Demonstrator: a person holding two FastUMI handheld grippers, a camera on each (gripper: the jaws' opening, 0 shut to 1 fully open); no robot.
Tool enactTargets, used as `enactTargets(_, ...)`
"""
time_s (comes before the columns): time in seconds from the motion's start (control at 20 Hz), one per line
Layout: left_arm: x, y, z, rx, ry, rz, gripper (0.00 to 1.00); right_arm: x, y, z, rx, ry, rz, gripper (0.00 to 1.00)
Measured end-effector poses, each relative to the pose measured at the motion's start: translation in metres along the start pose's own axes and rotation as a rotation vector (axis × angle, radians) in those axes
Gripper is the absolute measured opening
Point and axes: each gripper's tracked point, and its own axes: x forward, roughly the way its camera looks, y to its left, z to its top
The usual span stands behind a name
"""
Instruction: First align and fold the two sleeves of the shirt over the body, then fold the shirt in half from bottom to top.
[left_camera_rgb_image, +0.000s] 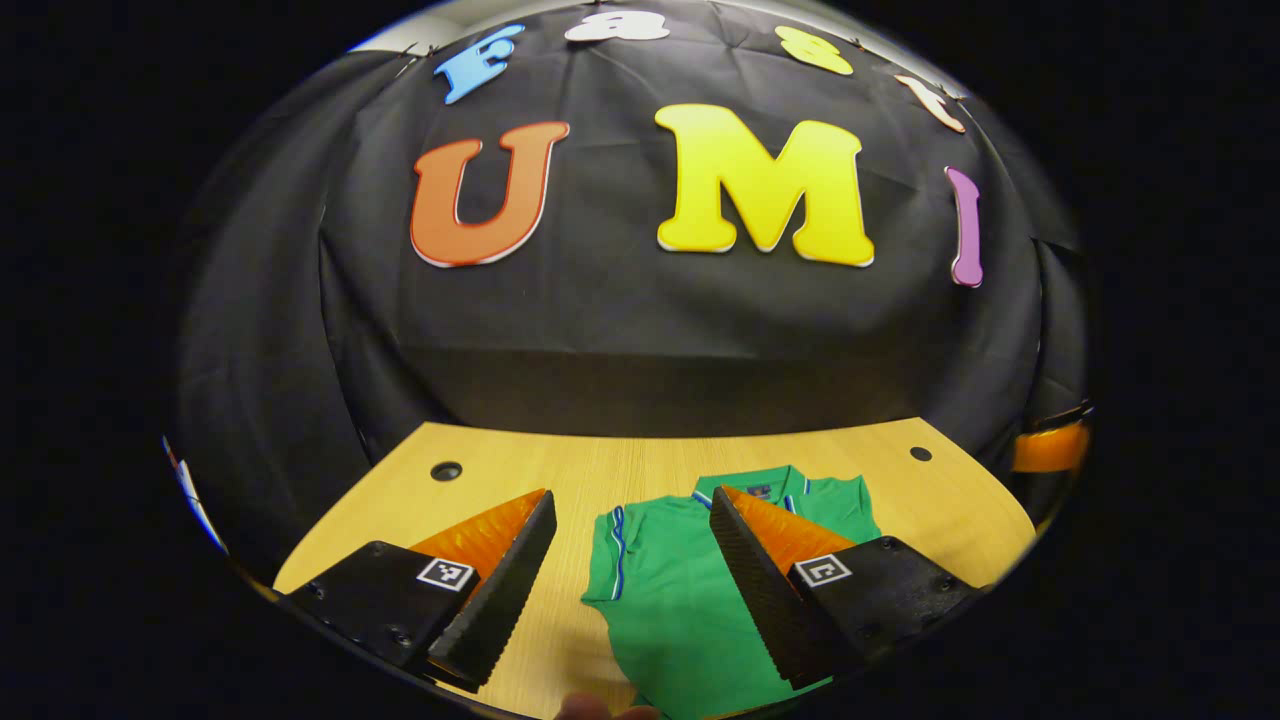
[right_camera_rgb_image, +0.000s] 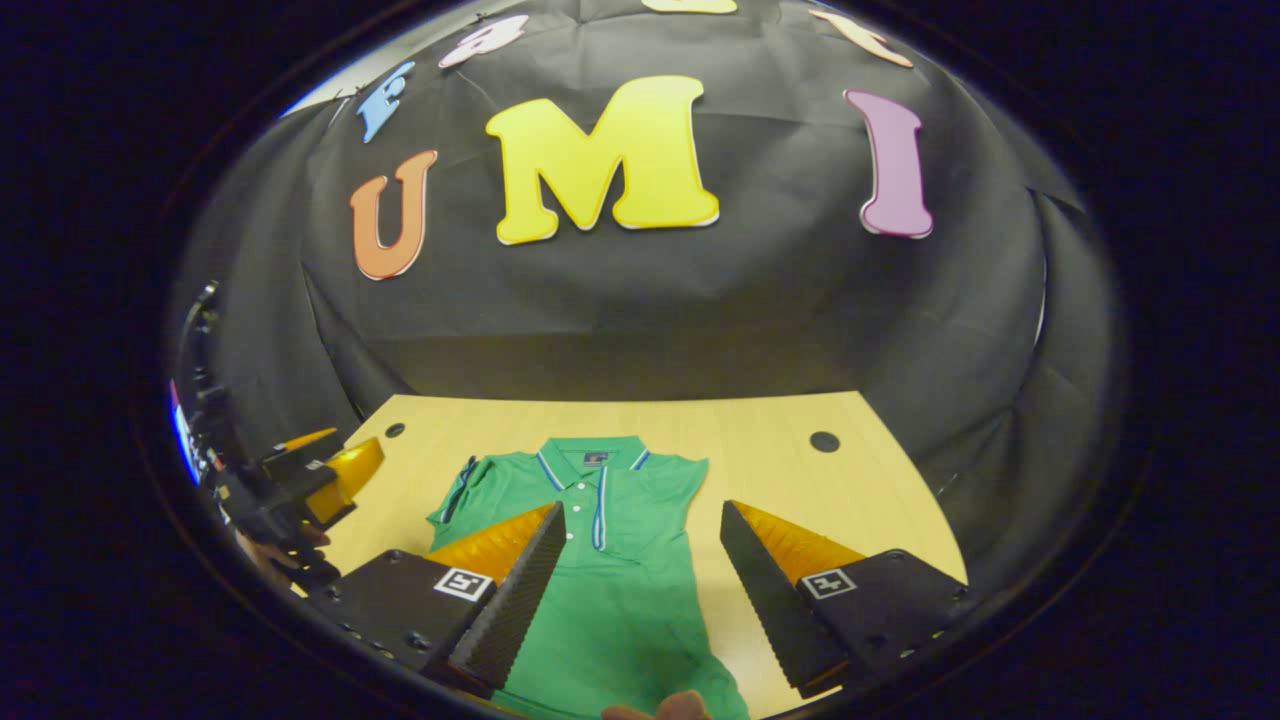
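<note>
Both your left gripper (left_camera_rgb_image: 630, 530) and right gripper (right_camera_rgb_image: 640, 540) hang spread above the table (right_camera_rgb_image: 780, 440), shirt (right_camera_rgb_image: 600, 570) flat at six o'clock, so pinch each sleeve by its hem and fold evenly.

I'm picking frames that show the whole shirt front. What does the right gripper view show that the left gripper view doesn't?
The right gripper view shows the collar, the buttoned front strip and the left gripper at the side. The left gripper view has the sleeve with its striped edge between its open fingers, and a finger covers the collar. Both show the green shirt flat on the wooden table, under open grippers.
</note>
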Motion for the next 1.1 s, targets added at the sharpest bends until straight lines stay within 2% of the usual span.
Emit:
enactTargets(0.1,0.025,0.006,-0.028,-0.018,0.071,0.007,1.00,-0.026,-0.011,0.011,-0.032,-0.048,-0.032,0.92)
enactTargets(0.15,0.035,0.010,-0.042,-0.012,0.104,0.012,1.00,-0.037,-0.014,0.014,-0.045,-0.060,-0.043,0.96)
enactTargets(0.3,0.063,0.016,-0.079,0.013,0.187,0.016,1.00,-0.063,-0.019,0.018,-0.060,-0.082,-0.071,0.96)
enactTargets(0.45,0.082,0.025,-0.108,0.014,0.251,0.022,1.00,-0.076,-0.016,0.009,-0.069,-0.057,-0.079,0.92)
enactTargets(0.5,0.087,0.027,-0.117,0.016,0.270,0.022,1.00,-0.080,-0.016,0.006,-0.075,-0.044,-0.081,0.95)
enactTargets(0.55,0.092,0.028,-0.125,0.019,0.286,0.027,1.00,-0.082,-0.015,0.004,-0.076,-0.036,-0.085,0.93)
enactTargets(0.65,0.099,0.029,-0.136,0.021,0.312,0.025,0.99,-0.084,-0.012,0.001,-0.075,-0.018,-0.088,0.96)
enactTargets(0.75,0.102,0.030,-0.143,0.027,0.325,0.021,0.92,-0.084,-0.009,-0.004,-0.071,-0.003,-0.081,0.97)
enactTargets(0.8,0.103,0.031,-0.145,0.029,0.331,0.017,0.83,-0.084,-0.006,-0.007,-0.075,0.002,-0.077,0.97)
enactTargets(0.9,0.105,0.028,-0.143,0.024,0.323,-0.011,0.74,-0.084,-0.002,-0.007,-0.079,0.005,-0.068,0.97)
enactTargets(1.05,0.107,0.027,-0.143,0.032,0.320,-0.042,0.51,-0.083,0.003,-0.006,-0.070,0.008,-0.057,0.97)
enactTargets(1.1,0.106,0.027,-0.142,0.030,0.320,-0.049,0.46,-0.082,0.004,-0.009,-0.069,0.009,-0.054,0.96)
